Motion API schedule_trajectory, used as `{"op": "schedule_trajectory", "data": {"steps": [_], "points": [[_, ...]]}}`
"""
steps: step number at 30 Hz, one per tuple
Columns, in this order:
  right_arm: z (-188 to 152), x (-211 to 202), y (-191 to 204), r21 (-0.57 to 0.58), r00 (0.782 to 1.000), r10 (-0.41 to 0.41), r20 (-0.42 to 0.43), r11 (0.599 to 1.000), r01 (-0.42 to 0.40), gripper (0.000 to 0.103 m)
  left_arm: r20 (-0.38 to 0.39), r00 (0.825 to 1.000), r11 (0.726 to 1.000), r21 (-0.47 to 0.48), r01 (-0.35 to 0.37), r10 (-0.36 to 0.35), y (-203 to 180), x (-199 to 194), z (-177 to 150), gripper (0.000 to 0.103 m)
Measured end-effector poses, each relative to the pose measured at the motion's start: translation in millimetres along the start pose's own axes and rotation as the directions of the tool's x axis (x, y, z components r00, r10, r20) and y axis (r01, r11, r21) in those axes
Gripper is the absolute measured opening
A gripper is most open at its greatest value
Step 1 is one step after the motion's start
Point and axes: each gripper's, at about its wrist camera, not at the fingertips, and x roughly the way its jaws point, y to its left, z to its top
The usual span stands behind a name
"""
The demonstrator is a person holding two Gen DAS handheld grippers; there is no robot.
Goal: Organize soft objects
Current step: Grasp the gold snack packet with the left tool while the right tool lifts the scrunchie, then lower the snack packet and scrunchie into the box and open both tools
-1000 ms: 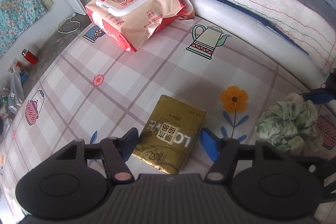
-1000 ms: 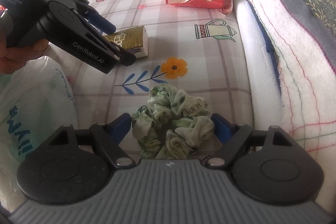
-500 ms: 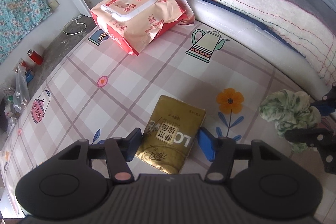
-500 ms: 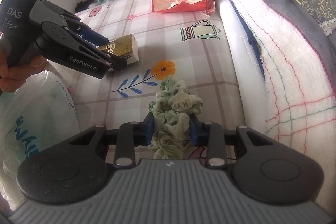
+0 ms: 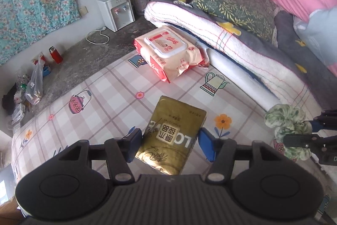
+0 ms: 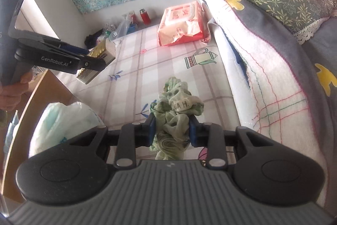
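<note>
My left gripper (image 5: 169,143) is shut on a gold tissue pack (image 5: 172,136) and holds it above the checked sheet (image 5: 109,98). In the right wrist view the left gripper (image 6: 88,60) carries the gold pack (image 6: 99,60) clear of the bed. My right gripper (image 6: 172,132) is shut on a green-and-white scrunchie (image 6: 177,115) and holds it lifted off the sheet. The scrunchie also shows at the right edge of the left wrist view (image 5: 288,125). A red-and-cream wet-wipes pack (image 5: 168,52) lies farther back on the sheet.
A folded white blanket (image 5: 231,43) and pillows (image 5: 236,5) run along the right side. A white plastic bag (image 6: 63,119) sits low on the left beside a wooden edge (image 6: 25,115). A water dispenser (image 5: 115,10), a red bottle (image 5: 55,55) and clutter stand on the floor.
My left gripper closed on the gold pack and lifted it. My right gripper closed on the scrunchie and raised it off the sheet.
</note>
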Motion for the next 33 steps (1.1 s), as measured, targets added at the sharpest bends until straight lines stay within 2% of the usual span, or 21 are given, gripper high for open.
{"op": "schedule_trajectory", "data": {"steps": [4, 9, 11, 14, 17, 21, 24, 25, 29, 33], "points": [[8, -25, 12, 0.021, 0.996, 0.075, 0.042, 0.997, -0.076, 0.029, 0.052, 0.998, 0.995, -0.100, -0.023, 0.029, 25, -57, -20, 0.060], [18, -53, 42, -0.004, 0.978, 0.195, 0.069, 0.981, -0.196, 0.029, 0.113, 0.989, 0.970, -0.233, -0.066, 0.095, 56, -131, -65, 0.060], [22, -62, 60, -0.020, 0.961, 0.268, 0.064, 0.964, -0.267, 0.029, 0.125, 0.983, 0.953, -0.288, -0.094, 0.135, 68, -160, -92, 0.060], [26, -66, 90, -0.037, 0.925, 0.378, 0.034, 0.926, -0.377, 0.030, 0.114, 0.976, 0.924, -0.357, -0.135, 0.186, 81, -189, -134, 0.060], [27, -63, 128, -0.048, 0.874, 0.485, -0.032, 0.873, -0.486, 0.030, 0.076, 0.972, 0.887, -0.430, -0.170, 0.223, 93, -208, -180, 0.060], [24, -50, 186, -0.059, 0.798, 0.585, -0.147, 0.800, -0.597, 0.030, 0.006, 0.968, 0.832, -0.512, -0.212, 0.251, 106, -212, -236, 0.060], [18, -36, 230, -0.059, 0.742, 0.625, -0.242, 0.754, -0.654, 0.030, -0.077, 0.971, 0.787, -0.573, -0.228, 0.226, 118, -194, -272, 0.060], [15, -32, 243, -0.059, 0.730, 0.629, -0.268, 0.745, -0.664, 0.030, -0.110, 0.971, 0.769, -0.594, -0.236, 0.213, 122, -184, -284, 0.060], [-1, -19, 284, -0.050, 0.691, 0.632, -0.351, 0.724, -0.688, 0.031, -0.181, 0.967, 0.736, -0.627, -0.255, 0.181, 135, -157, -309, 0.060], [-16, -14, 307, -0.058, 0.679, 0.616, -0.399, 0.722, -0.689, 0.031, -0.227, 0.945, 0.742, -0.586, -0.325, 0.234, 141, -143, -317, 0.061]]}}
